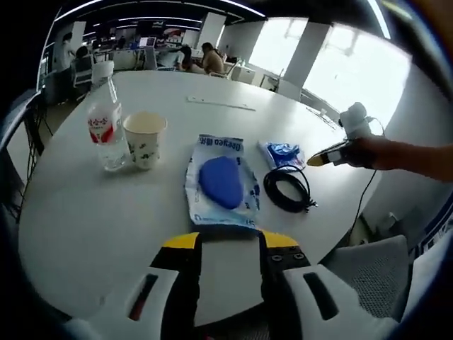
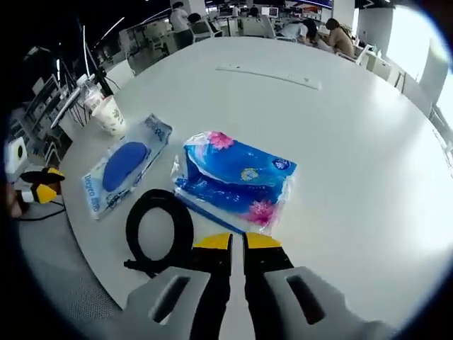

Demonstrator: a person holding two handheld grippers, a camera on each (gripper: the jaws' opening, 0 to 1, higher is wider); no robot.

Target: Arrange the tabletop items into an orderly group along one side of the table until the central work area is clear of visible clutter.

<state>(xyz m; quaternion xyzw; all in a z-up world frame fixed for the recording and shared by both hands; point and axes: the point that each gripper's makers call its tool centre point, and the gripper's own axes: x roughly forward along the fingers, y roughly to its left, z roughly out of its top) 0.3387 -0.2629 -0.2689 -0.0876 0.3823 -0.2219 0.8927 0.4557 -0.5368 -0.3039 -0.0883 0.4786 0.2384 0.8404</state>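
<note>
- Left gripper view: the left gripper (image 1: 226,244) hangs over the near edge of the tabletop (image 1: 85,212), jaws spread apart, nothing between them. Just beyond sits the wet wipes pack (image 1: 221,183), flat and soft with a slick wrapper, so I'd pinch a crimped end, not the squishy middle.
- Right of it is a coiled black cable (image 1: 287,189), floppy, best hooked through the loop. The blue tissue pack (image 1: 284,154) is just behind the cable.
- Off to the left, a water bottle (image 1: 106,134) and paper cup (image 1: 144,139) stand side by side, close or touching. The cup looks light and crushable, so go gently at the rim. The bottle is probably the heaviest item here; grab its body.
- The right gripper (image 1: 317,161) pokes in from the right, held in a hand.
- Right gripper view: the right gripper (image 2: 237,242) has its jaws nearly together, empty, just short of the tissue pack (image 2: 235,177). That one's puffy and crinkly; an end seam seems the safest hold.
</note>
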